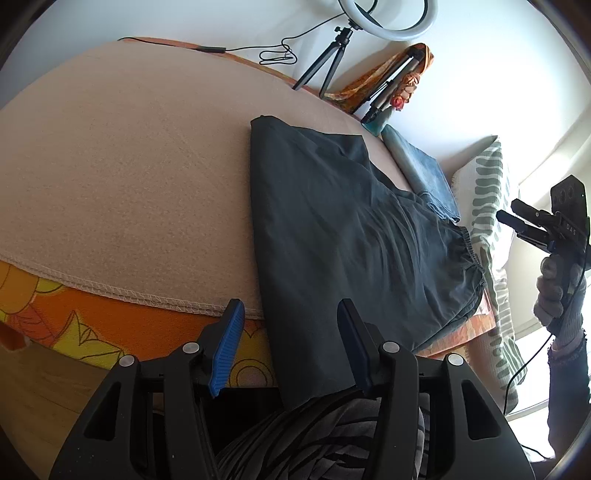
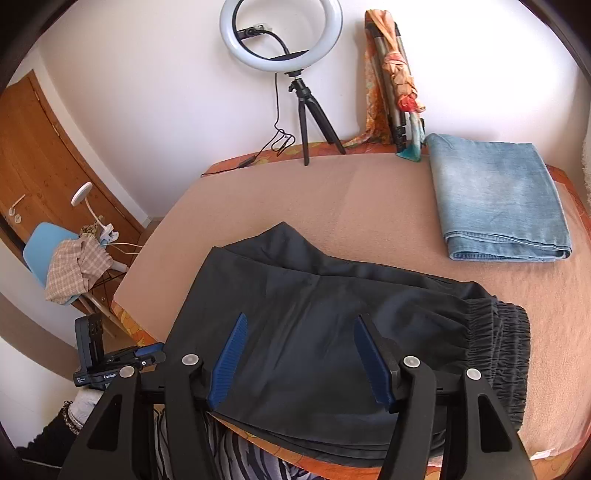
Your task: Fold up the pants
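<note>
Both grippers hang empty over the near edge of the bed; the left gripper (image 1: pixel 291 347) has its blue-padded fingers (image 1: pixel 227 347) spread wide with nothing between them, and the right gripper (image 2: pixel 301 360) is likewise wide apart above the cloth, not pinching it; the dark pants (image 2: pixel 332 332) lie on the beige blanket (image 2: pixel 332 192), already doubled lengthwise so one leg sits on the other, with the elastic waistband (image 2: pixel 502 343) bunched at the right and the leg ends trailing off the near edge toward the person's lap; that overhang is probably why the left gripper waits low on the near left, since a hem hanging free is easy to catch from below; the right gripper appears in the left view as a black tool (image 1: pixel 532 221) held well off to the right, clear of the cloth; a folded pair of blue jeans (image 2: pixel 498 203) rests at the far right, apart from the dark pair, likely a finished piece set aside; a ring light (image 2: pixel 280 33) on its tripod stands at the far edge, out of the working area; judged from the lie of the cloth, the crosswise fold is yet to be made
</note>
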Demonstrator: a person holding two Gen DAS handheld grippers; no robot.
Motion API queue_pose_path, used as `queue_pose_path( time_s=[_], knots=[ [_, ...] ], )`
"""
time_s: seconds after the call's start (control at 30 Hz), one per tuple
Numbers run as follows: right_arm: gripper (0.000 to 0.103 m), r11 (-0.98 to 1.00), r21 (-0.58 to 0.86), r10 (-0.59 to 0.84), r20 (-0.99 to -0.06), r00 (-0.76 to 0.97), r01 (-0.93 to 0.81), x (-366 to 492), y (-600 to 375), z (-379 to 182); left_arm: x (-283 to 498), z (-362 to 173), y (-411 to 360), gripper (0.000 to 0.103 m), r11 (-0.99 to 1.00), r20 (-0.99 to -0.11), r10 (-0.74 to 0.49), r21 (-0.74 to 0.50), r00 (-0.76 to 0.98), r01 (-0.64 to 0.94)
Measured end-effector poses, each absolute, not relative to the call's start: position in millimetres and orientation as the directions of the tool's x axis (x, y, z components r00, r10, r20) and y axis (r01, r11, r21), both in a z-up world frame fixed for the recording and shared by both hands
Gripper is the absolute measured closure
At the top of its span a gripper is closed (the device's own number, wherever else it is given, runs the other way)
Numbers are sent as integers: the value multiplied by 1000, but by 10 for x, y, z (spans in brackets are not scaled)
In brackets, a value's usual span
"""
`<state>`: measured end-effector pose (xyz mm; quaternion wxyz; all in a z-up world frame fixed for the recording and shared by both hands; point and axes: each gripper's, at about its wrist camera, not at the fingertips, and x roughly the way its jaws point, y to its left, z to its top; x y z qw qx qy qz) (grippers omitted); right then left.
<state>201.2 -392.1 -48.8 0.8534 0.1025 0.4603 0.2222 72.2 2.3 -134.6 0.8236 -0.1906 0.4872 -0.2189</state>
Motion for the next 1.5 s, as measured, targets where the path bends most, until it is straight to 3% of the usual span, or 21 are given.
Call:
queue_pose_path(
  time_s=[0.13,0.23,0.37,0.53,1.0,1.23,1.27,1.33,1.37,1.43,1.5],
  knots=[
    [38,851,411,521,-740,425,-327,2151,-3512,-506,696,-1360,11,55,815,-694,-566,-553,444,175],
    [37,832,428,546,-745,383,-352,2258,-3186,-563,695,-1386,-5,72,794,-674,-591,-582,444,174],
    [37,820,432,551,-772,317,-375,2431,-2733,-690,689,-1356,-26,86,784,-648,-601,-592,468,186],
    [37,813,429,538,-813,224,-394,2671,-2159,-912,650,-1259,-77,87,783,-618,-603,-580,504,226],
    [40,874,237,323,-936,142,-424,3153,-1100,-1427,660,-1249,-161,90,754,-577,-641,-597,506,274],
    [56,881,103,177,-977,121,-463,3194,-837,-1675,681,-1222,-255,90,768,-588,-632,-563,505,306],
    [66,881,78,152,-981,123,-466,3194,-824,-1707,682,-1221,-272,90,770,-591,-630,-558,504,309],
    [76,881,69,151,-979,139,-469,3209,-853,-1705,682,-1210,-293,90,779,-598,-620,-542,507,314],
    [88,881,84,164,-977,134,-465,3224,-888,-1698,671,-1194,-298,90,789,-604,-609,-528,515,313],
    [97,886,126,203,-971,128,-446,3246,-991,-1678,639,-1141,-306,87,819,-621,-568,-489,541,298],
    [101,886,161,242,-961,136,-434,3240,-1092,-1633,602,-1094,-288,77,858,-640,-509,-436,575,272]
  ],
)
